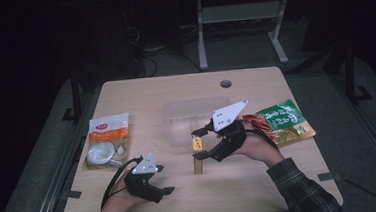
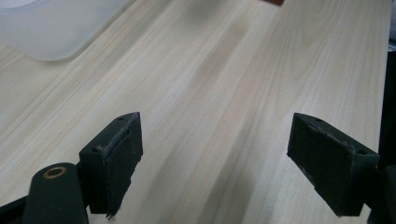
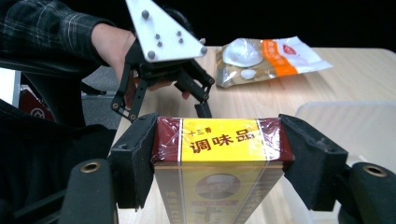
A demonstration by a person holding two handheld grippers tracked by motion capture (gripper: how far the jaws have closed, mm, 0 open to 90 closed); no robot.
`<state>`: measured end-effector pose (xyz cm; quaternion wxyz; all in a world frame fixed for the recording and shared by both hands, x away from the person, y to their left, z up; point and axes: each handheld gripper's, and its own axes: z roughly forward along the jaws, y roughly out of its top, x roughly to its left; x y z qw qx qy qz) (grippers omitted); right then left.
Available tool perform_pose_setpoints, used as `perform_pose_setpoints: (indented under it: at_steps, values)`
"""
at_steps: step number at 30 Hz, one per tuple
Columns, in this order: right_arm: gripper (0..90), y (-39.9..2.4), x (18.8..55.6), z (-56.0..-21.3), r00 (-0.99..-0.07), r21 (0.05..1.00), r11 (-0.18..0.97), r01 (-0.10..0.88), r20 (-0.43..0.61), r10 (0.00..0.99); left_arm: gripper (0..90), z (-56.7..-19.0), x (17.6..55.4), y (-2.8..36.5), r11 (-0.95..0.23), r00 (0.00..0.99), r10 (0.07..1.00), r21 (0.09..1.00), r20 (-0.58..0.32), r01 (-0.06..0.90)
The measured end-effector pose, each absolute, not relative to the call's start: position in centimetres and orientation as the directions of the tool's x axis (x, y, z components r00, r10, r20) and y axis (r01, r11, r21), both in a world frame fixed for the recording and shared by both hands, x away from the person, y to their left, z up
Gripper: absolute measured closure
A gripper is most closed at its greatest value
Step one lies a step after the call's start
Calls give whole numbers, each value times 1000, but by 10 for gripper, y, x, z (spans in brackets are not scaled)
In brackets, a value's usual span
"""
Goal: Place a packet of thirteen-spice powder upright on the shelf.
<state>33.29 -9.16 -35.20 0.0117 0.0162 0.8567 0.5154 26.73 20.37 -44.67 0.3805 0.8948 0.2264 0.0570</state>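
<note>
A tall narrow box [image 1: 198,161], yellow and dark red with Chinese print, stands upright near the middle of the wooden table [image 1: 261,181]. My right gripper [image 1: 197,144] is shut on its top end. In the right gripper view both black pads press the box [image 3: 219,140] from either side. My left gripper [image 1: 165,179] rests low at the front left, apart from the box. Its jaws stand open over bare wood, with nothing between the pads [image 2: 116,154]. The left gripper [image 3: 163,60] also appears farther off in the right gripper view.
A clear plastic container [image 1: 177,118] lies just behind the box. A white and orange food bag [image 1: 106,141] lies at the left, and a green snack bag [image 1: 285,122] at the right. A round cable hole [image 1: 225,84] is near the far edge.
</note>
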Motion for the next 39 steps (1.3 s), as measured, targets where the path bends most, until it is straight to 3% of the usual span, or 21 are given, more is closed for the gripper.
perform_pose_setpoints:
  at_steps: [27,39]
  values:
    - [318,-91,395,-313,-997,871,490,-26,-56,47,176,-448,270,206,-610,891,446,701,-81,369]
    - [318,-91,427,-316,-997,871,490,-23,-57,54,176,-450,257,212,-605,888,451,702,-86,375]
